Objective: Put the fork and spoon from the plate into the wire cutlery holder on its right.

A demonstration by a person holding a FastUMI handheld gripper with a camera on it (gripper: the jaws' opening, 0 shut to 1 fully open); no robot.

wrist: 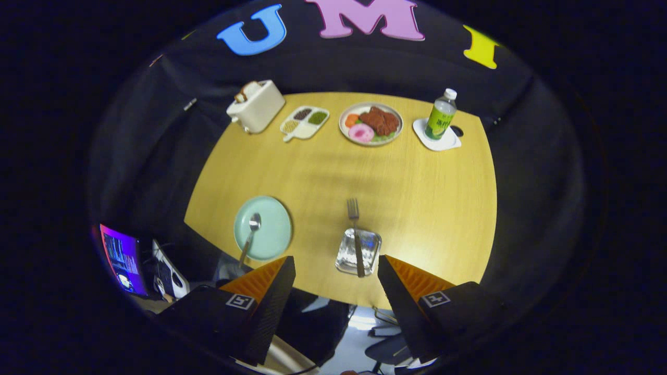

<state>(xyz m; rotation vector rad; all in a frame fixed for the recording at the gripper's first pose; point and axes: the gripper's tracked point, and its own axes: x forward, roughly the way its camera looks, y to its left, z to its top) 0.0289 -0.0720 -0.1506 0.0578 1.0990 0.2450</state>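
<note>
We hold the tool (333,271) open and empty, high over the worktop (417,192). The fork (355,234) stands in the holder (358,251) just ahead of the fingers. The spoon (250,235) lies on the plate (271,221), left of the holder.

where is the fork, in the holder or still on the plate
In the holder: the fork stands in the wire cutlery holder; the open claw holds nothing.
</note>
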